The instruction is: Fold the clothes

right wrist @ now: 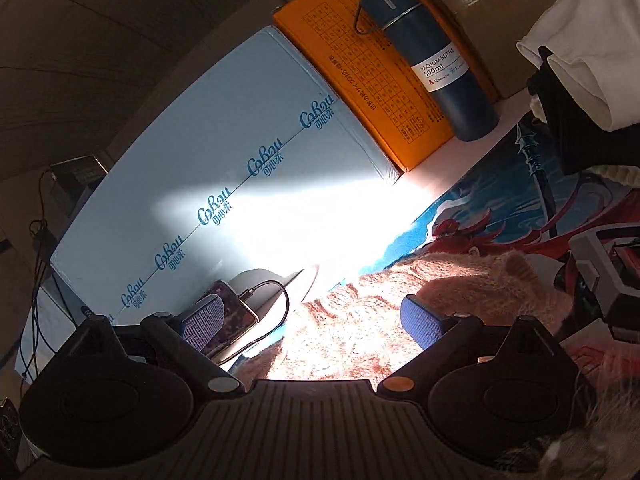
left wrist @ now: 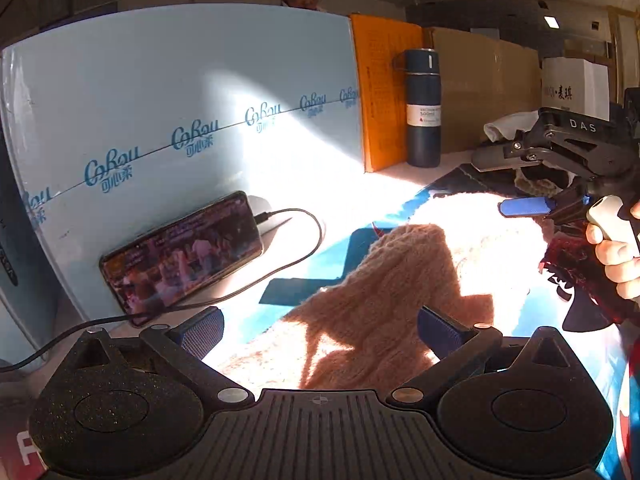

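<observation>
Both jaws stand wide apart, gripping nothing. Left gripper (left wrist: 320, 330) hovers over a pink knit sweater (left wrist: 384, 292) lying on a printed mat (left wrist: 320, 260) on the surface. Right gripper (right wrist: 312, 322) hovers over the same sweater; a hand (left wrist: 616, 256) holds it. Beyond lie a phone (left wrist: 182, 250) with cable, a pale blue box (left wrist: 160, 92), an orange box (left wrist: 384, 92) and a dark bottle (left wrist: 422, 108).
</observation>
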Demonstrator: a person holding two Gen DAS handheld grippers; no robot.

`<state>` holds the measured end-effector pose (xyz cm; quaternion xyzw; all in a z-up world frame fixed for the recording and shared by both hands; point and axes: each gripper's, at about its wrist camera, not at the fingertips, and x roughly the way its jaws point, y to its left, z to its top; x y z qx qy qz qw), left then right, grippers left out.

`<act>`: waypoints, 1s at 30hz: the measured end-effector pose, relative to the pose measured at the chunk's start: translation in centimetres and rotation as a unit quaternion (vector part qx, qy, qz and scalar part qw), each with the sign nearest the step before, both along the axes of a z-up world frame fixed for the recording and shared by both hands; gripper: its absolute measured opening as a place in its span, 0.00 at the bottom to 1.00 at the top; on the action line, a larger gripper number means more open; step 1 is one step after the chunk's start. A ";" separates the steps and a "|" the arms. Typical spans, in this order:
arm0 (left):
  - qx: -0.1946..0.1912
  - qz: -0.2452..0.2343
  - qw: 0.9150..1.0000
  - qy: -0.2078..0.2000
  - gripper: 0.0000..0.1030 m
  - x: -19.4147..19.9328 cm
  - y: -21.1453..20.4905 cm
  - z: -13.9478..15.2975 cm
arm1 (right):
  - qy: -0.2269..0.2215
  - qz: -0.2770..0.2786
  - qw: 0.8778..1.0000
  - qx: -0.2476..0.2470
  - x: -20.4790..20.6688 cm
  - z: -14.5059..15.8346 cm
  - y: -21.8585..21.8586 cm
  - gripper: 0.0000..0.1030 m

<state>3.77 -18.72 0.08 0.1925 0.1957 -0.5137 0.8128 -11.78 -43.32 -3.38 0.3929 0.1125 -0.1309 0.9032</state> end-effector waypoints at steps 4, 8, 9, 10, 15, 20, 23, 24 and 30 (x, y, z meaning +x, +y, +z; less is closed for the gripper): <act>0.004 -0.029 0.999 0.025 1.00 0.2 -3.2 -0.5 | -0.011 0.020 1.000 0.012 -0.2 0.1 0.1 0.93; 0.024 -0.054 0.994 0.087 0.79 1.0 -4.6 -1.9 | -0.008 0.034 0.999 0.036 0.0 0.0 -0.1 0.93; 0.019 -0.060 0.994 0.091 0.72 0.9 -4.5 -2.0 | -0.004 0.035 0.998 0.043 0.1 -0.2 -0.2 0.93; 0.011 -0.062 0.994 0.084 0.56 0.5 -4.2 -1.8 | -0.001 0.037 0.998 0.048 0.2 -0.3 -0.3 0.93; -0.006 -0.074 0.997 0.021 0.12 -2.8 -2.8 -0.7 | 0.007 0.048 0.997 0.057 0.4 -0.4 -0.1 0.93; 0.016 -0.105 0.991 -0.084 0.11 -9.6 -1.9 -1.0 | 0.020 0.063 0.996 0.063 0.3 -0.3 0.4 0.93; 0.034 -0.109 0.985 -0.127 0.12 -12.8 -1.6 -1.8 | 0.037 0.069 0.996 0.041 0.1 -0.1 1.2 0.91; 0.041 -0.112 0.984 -0.132 0.12 -13.5 -1.6 -2.1 | 0.044 0.071 0.996 0.032 -0.1 0.0 1.6 0.90; 0.071 -0.137 0.974 -0.167 0.18 -16.0 -1.8 -2.9 | 0.075 0.078 0.993 -0.043 -1.3 -0.5 4.3 0.54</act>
